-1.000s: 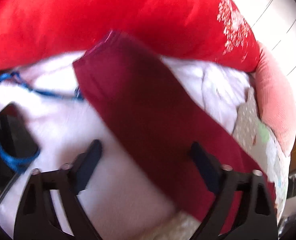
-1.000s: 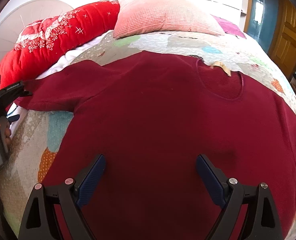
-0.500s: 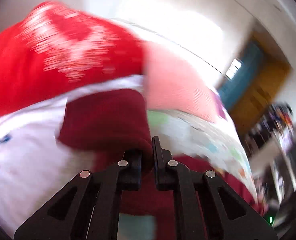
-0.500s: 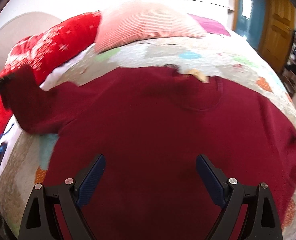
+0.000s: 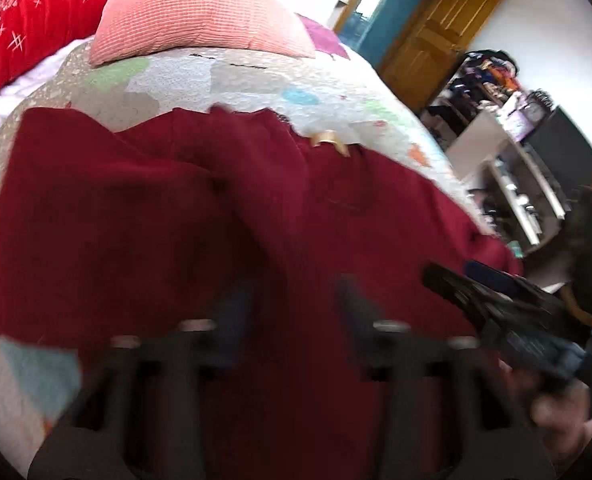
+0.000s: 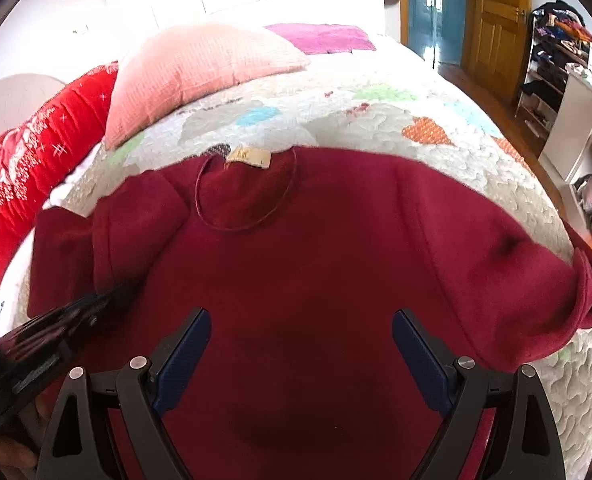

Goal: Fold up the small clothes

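Quilted patchwork bedding covers the bed (image 6: 376,120) that carries everything. Right gripper (image 6: 300,354) hangs with jaws spread wide over the middle of the dark red sweater (image 6: 316,280), nothing between them. Left gripper (image 5: 291,312), blurred, has just been opening its jaws, which stand apart above the cloth and pinch nothing. Beneath them the sweater lies front up across the near part of the bed, collar and tan label (image 6: 247,158) toward the pillows, one sleeve (image 6: 107,236) folded inward over its body. Beyond, at the head edge, rest a pink pillow (image 6: 199,76) and a red cushion (image 6: 35,152)
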Motion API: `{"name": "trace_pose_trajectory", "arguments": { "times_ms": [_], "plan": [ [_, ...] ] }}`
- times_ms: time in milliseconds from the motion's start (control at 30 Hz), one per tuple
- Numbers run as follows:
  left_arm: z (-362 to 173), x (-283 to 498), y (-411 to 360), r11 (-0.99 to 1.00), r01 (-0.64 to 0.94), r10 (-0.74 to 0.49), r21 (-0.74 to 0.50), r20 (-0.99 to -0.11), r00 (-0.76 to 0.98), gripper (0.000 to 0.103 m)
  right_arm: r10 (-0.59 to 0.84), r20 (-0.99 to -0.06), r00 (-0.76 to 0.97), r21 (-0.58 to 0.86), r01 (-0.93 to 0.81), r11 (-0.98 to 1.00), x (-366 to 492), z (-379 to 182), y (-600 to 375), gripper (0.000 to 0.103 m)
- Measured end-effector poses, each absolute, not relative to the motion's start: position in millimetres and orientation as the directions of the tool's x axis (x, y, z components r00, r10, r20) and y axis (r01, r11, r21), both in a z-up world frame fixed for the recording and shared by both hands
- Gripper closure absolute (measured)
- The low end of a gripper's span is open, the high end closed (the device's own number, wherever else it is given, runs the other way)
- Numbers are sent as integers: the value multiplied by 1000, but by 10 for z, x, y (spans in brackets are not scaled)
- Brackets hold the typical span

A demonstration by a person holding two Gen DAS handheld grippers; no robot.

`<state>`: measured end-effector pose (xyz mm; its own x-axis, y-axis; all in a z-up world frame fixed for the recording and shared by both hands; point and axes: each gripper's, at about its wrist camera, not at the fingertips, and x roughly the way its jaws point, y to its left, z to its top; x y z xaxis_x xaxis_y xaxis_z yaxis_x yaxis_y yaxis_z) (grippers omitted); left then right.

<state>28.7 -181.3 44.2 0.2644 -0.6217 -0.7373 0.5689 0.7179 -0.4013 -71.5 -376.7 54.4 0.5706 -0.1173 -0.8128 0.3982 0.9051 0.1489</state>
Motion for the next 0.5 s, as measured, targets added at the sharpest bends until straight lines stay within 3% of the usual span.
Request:
{"name": "trace_pose_trajectory", "arguments": {
  "times_ms": [33,100,233,433,500],
  "plan": [
    [534,237,-1688,710,568,-642,-416,-714,280,34,-114,-805,582,160,398,903,-715,577,-3772,12],
    [632,186,-1547,719,579,-636,-385,-700,324,34,-75,-790,609,206,379,902,-706,623,-3773,12],
    [760,236,-1239,819,526,-515,-232,-700,494,34,17,-765,644,291,321,901,-631,709,-3619,12],
    [526,532,-884,931,321,-348,-173,-686,640,33,49,-763,645,257,233,938,-190,749,-3109,12],
    [423,653,-847,929,311,-357,-199,-702,616,34,31,-765,643,212,206,955,15,718,-2898,12]
  ]
}}
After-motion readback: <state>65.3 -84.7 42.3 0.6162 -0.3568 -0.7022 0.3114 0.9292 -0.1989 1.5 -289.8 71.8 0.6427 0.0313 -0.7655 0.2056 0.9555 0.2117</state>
